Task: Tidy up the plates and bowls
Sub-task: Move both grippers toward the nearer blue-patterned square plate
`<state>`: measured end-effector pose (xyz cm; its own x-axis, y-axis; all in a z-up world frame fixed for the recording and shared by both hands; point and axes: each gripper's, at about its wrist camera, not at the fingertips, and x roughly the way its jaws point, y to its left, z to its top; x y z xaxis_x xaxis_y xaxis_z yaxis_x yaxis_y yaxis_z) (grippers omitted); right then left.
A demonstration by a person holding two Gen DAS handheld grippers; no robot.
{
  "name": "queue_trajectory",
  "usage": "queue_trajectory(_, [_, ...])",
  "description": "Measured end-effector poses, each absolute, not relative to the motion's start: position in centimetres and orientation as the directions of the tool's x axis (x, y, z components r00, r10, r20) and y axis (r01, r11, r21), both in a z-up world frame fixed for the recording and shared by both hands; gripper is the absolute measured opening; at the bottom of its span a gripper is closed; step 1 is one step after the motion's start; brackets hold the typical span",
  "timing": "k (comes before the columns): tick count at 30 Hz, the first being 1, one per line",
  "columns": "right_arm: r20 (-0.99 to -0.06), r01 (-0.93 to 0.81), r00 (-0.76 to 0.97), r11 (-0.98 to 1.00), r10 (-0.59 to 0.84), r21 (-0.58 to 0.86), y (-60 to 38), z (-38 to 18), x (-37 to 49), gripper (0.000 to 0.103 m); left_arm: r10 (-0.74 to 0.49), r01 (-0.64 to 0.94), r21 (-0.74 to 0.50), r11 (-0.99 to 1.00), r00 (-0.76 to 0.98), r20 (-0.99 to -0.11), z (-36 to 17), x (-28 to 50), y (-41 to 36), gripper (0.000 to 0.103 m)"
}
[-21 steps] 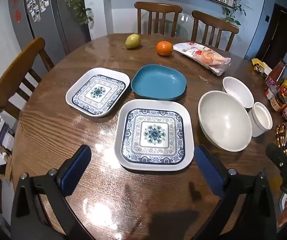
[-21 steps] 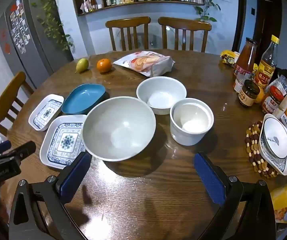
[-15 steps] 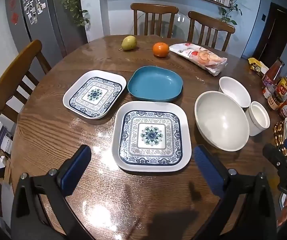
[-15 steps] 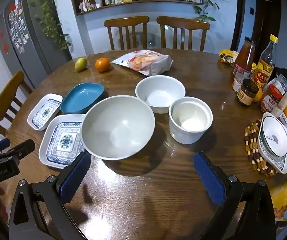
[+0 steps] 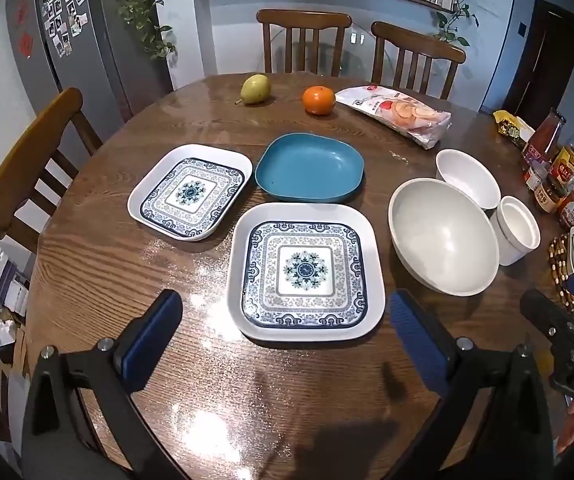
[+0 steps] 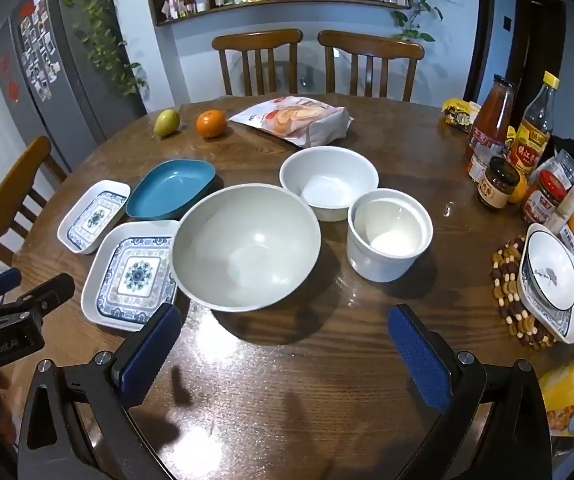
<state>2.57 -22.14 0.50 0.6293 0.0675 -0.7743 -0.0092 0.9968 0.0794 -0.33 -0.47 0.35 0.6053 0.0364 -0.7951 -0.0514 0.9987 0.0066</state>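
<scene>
A: Left to right across the round wooden table (image 5: 87, 264), what's out?

B: At nine o'clock a smaller rectangular white plate with blue patterning (image 5: 190, 191); toward twelve of it a plain teal shallow dish (image 5: 309, 167); at six of that dish the large square white plate with the same blue pattern (image 5: 305, 271). Then the bowls: a wide white bowl (image 6: 245, 246), a smaller white bowl (image 6: 329, 182) at its one o'clock, and a straight-sided white ceramic cup (image 6: 389, 234) at three.

A: Why so spread?

B: Nothing is nested yet, so I'd judge sorting hasn't begun. Plates cluster left, bowls right, which suits one tool per group.

A: And the tools?

B: The left gripper (image 5: 283, 334) hangs spread wide over the table with the square plate just ahead, grasping nothing. The right gripper (image 6: 285, 340) is equally released, facing the wide bowl, likely its first pick.
</scene>
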Motion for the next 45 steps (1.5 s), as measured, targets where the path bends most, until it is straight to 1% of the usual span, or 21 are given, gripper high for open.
queue_trajectory(16, [-0.793,-0.052,0.599,0.994,0.109,0.097,-19.6,-0.2,2.2,0.103,0.036,-0.047,0.009,0.999,0.600,-0.799,-0.2,-0.4,0.7,0.102])
queue_trajectory(25, [-0.815,-0.083,0.555,0.986,0.166,0.144,-17.4,-1.6,2.7,0.103,0.023,-0.038,0.001,0.999,0.585,-0.811,-0.9,-0.1,1.8,0.102])
queue_trajectory(32, [-0.828,-0.078,0.529,0.982,0.189,0.175,-15.8,-2.5,3.6,0.103,0.040,-0.042,0.020,0.999,0.567,-0.823,-1.7,0.7,2.9,0.102])
queue_trajectory(39, [-0.840,-0.061,0.513,0.983,0.179,0.172,-14.2,-3.7,4.6,0.103,0.042,-0.041,0.023,0.999,0.549,-0.835,-2.8,1.9,4.2,0.102])
queue_trajectory(45, [-0.850,-0.045,0.496,0.983,0.177,0.178,-13.3,-4.7,5.3,0.103,0.001,-0.023,-0.013,1.000,0.521,-0.854,-4.0,3.1,5.1,0.102])
